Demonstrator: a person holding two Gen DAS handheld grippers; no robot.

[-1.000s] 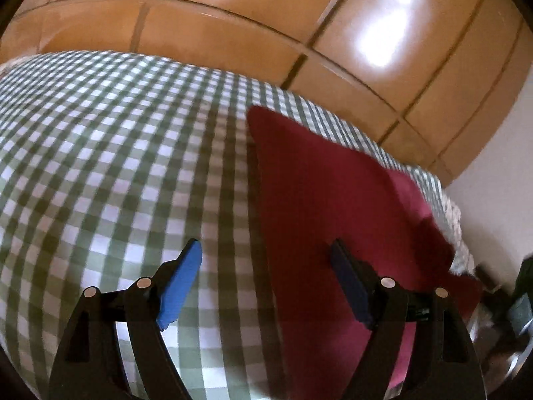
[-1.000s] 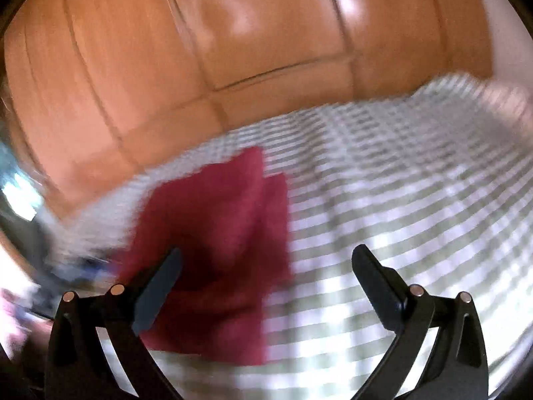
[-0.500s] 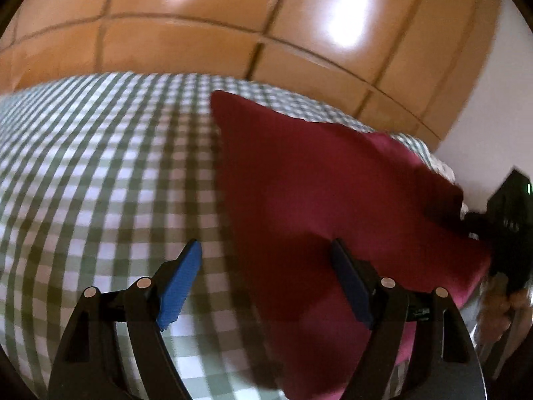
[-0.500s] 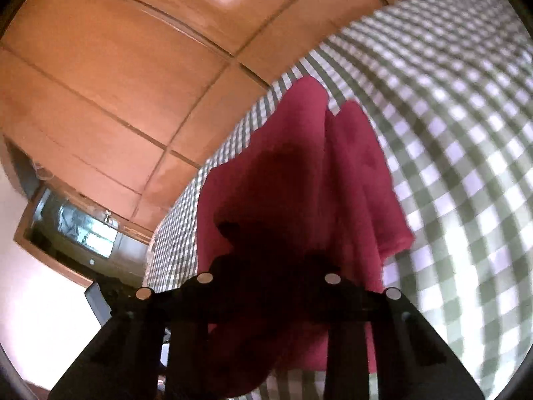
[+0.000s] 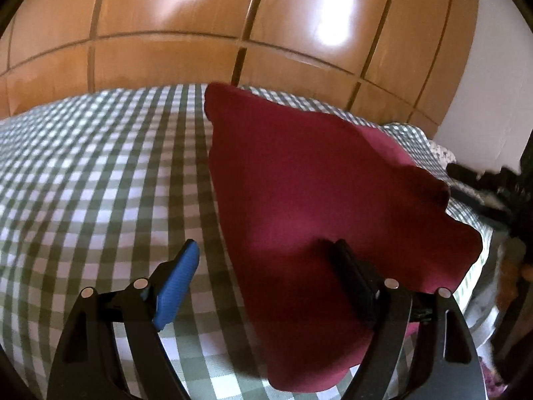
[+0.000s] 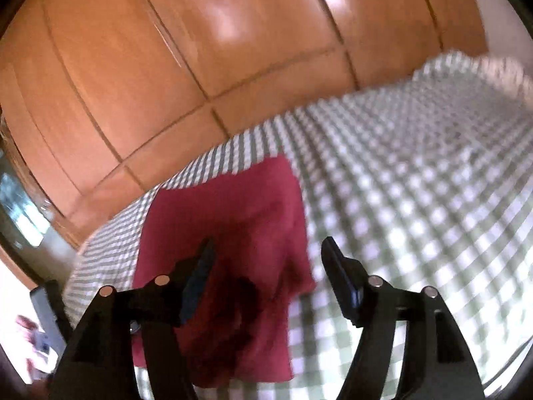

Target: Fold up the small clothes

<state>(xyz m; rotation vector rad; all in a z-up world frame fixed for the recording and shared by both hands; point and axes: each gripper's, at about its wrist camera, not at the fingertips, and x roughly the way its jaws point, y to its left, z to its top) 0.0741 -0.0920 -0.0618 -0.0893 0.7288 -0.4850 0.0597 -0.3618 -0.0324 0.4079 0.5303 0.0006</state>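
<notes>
The right tongs, pinched on the red cloth half a second before, had let go and spread apart, the cloth lying flat again on the checked bedspread. At left, the left tongs stood spread over the cloth's near edge, gripping nothing. Behind the bed rose the wooden wardrobe.

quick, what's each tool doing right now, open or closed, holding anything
Left tool: open, holding nothing, above the edge of the red garment.
Right tool: open, holding nothing, over the red garment on the checked bedsheet.
</notes>
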